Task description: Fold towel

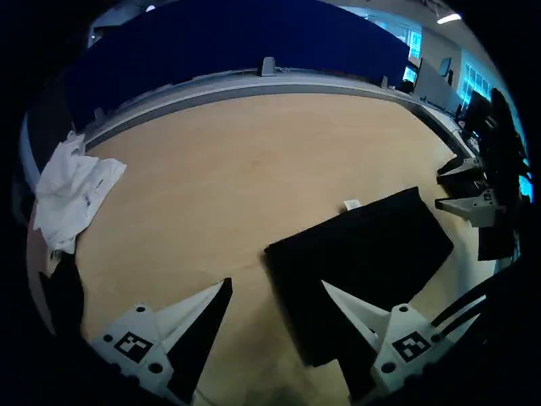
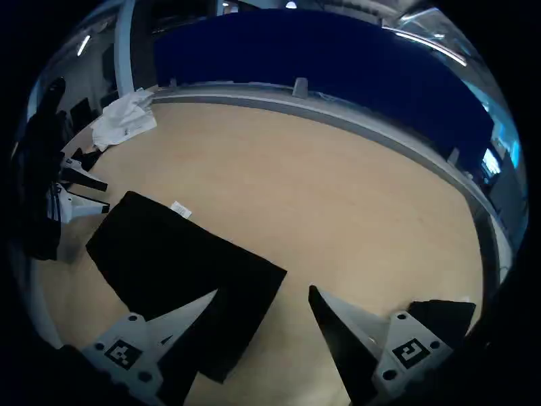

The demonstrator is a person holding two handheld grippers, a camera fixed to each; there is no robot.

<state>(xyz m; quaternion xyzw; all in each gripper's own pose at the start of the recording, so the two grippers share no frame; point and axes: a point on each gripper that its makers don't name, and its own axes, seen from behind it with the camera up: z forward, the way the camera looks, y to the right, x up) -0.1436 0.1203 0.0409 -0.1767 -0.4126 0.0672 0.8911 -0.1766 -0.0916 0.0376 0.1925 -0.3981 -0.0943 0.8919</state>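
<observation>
**Left gripper view.** A crumpled white cloth [image 1: 71, 186] lies far to the left of the left hand-held gripper [image 1: 276, 283], at the edge of the bench [image 1: 270, 155]. This hand-held gripper has its fingers spread wide and grips nothing. The black towel [image 1: 368, 260] lies flat on the bench ahead and to the right of it. The towel's near-left corner reaches into the gap between the fingertips. The right finger stands over the towel; whether it touches cannot be told. A small white tag [image 1: 351, 204] sits at the towel's far edge. Further right, just beyond the towel's right side, the right hand-held gripper [image 1: 439, 189] points in toward the towel. Its fingers are parted with nothing between them. A blue partition [image 1: 237, 40] runs along the far side of the bench.

**Right gripper view.** The left hand-held gripper appears far to the left, close to the towel's far-left corner, with the white cloth beyond it. The towel lies flat ahead and to the left of the right hand-held gripper. This hand-held gripper's fingers are spread and hold nothing: the left finger is over the towel, the right finger over bare bench. A dark flat item [image 2: 443, 314] lies to the right of the right finger; its kind cannot be told.
</observation>
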